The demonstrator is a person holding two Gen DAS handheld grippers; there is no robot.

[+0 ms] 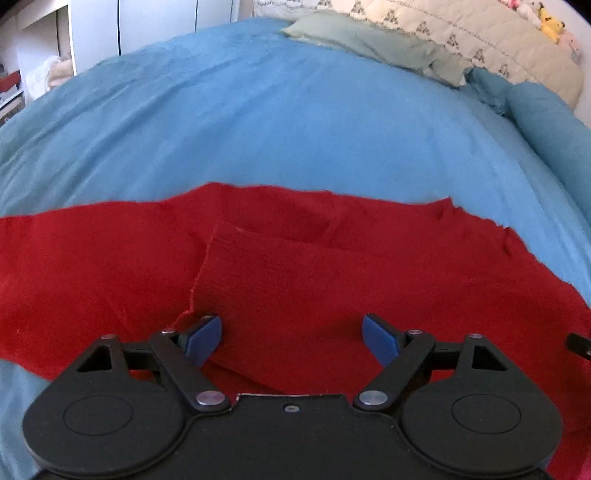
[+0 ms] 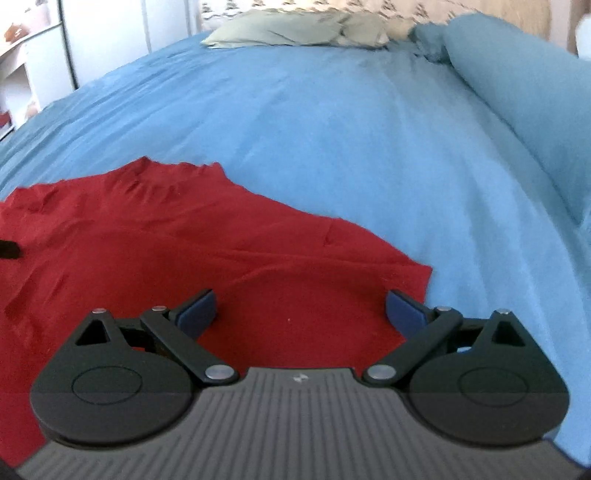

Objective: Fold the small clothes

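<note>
A red garment [image 1: 332, 266] lies spread on a blue bed sheet [image 1: 258, 122]. In the left wrist view a folded-over flap with a ribbed edge lies across its middle. My left gripper [image 1: 291, 334] is open just above this flap, blue pads wide apart, nothing held between them. In the right wrist view the same red garment [image 2: 184, 240] fills the lower left, its right corner near the right pad. My right gripper [image 2: 301, 308] is open over that right portion, with only flat cloth under the gap.
The blue sheet [image 2: 351, 147] stretches far ahead. Grey-green pillows [image 1: 369, 40] and a patterned quilt [image 1: 461, 33] lie at the bed's head, with a yellow plush toy [image 1: 550, 22]. A blue bolster [image 2: 517, 85] runs along the right side. White cupboards [image 2: 107, 33] stand at left.
</note>
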